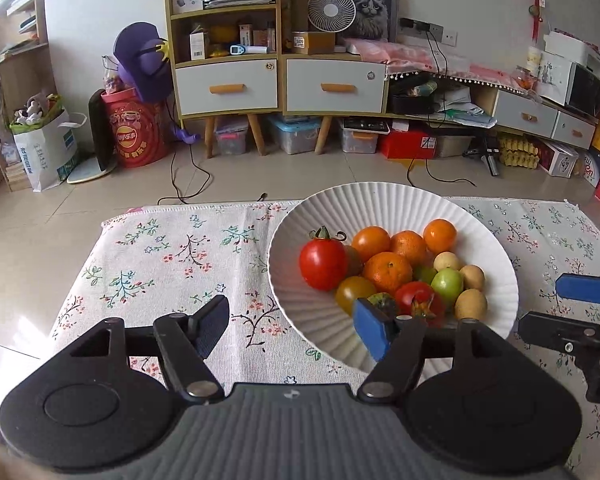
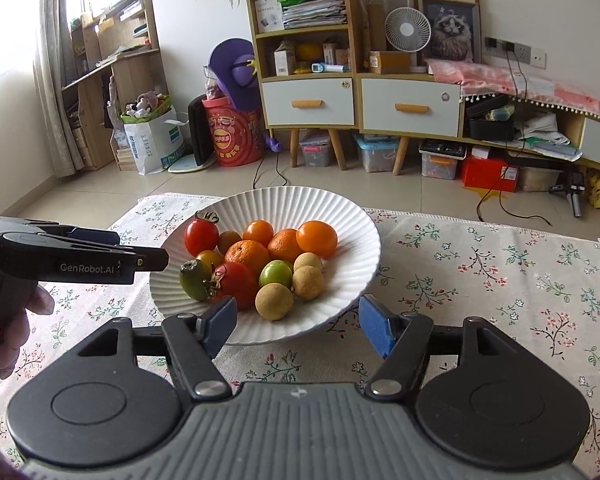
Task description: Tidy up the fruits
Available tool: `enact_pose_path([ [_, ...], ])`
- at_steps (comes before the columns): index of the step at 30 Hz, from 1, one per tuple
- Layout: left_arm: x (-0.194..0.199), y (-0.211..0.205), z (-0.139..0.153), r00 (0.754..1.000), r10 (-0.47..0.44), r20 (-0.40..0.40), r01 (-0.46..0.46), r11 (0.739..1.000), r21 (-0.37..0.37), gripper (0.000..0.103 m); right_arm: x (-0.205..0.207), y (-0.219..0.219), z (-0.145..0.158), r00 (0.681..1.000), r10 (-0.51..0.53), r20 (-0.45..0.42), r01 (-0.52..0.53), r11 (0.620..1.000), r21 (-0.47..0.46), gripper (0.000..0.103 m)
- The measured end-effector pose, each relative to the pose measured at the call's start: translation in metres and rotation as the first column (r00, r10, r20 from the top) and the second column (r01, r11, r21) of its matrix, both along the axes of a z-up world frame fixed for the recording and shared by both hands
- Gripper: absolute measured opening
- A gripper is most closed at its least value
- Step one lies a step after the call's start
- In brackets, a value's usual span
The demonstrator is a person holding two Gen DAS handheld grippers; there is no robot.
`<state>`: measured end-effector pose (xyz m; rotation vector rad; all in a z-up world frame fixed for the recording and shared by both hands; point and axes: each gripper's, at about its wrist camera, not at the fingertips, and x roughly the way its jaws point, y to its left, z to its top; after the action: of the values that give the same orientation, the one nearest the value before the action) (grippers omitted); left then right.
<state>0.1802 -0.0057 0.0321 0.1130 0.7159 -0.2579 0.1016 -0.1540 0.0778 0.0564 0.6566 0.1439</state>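
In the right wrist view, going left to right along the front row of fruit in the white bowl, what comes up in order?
Dark green tomato with a withered end → large red tomato with a dried calyx → tan round longan nearest the camera → second tan longan, all inside the white ribbed bowl.
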Motion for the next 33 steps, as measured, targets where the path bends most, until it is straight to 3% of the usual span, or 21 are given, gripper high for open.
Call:
enact_pose_path([
  [2, -0.005, 0.001, 0.001, 1.000, 0.014, -0.013, -0.014, 1.000, -0.005, 0.073, -0.003, 0.000, 0.002, 1.000, -0.007, 0.003, 0.007, 1.000, -0.010, 0.071],
  [4, -0.011, 0.002, 0.002, 0.999, 0.032, -0.019, -0.032, 0.999, -0.011, 0.084, -0.007, 0.000, 0.004, 1.000, -0.016, 0.006, 0.016, 1.000, -0.017, 0.073],
  [10, -0.030, 0.006, 0.004, 0.998, 0.045, -0.050, -0.046, 0.999, -0.015, 0.086, -0.013, -0.011, 0.006, 0.994, -0.110, -0.002, 0.110, 0.994, 0.008, 0.089],
  [20, -0.068, 0.010, 0.010, 0.993, 0.103, -0.051, -0.103, 0.995, 0.003, 0.100, -0.036, -0.027, 0.000, 0.953, -0.277, -0.121, 0.289, 0.953, 0.089, 0.095],
  [27, -0.097, 0.007, 0.008, 0.990, 0.129, -0.058, -0.124, 0.990, 0.073, 0.100, -0.062, -0.012, 0.004, 0.934, -0.289, -0.211, 0.307, 0.950, 0.058, 0.102],
  [33, -0.113, 0.008, -0.002, 0.983, 0.139, -0.122, -0.128, 0.988, 0.091, 0.100, -0.072, 0.010, 0.007, 0.955, -0.235, -0.184, 0.231, 0.972, -0.042, 0.102],
])
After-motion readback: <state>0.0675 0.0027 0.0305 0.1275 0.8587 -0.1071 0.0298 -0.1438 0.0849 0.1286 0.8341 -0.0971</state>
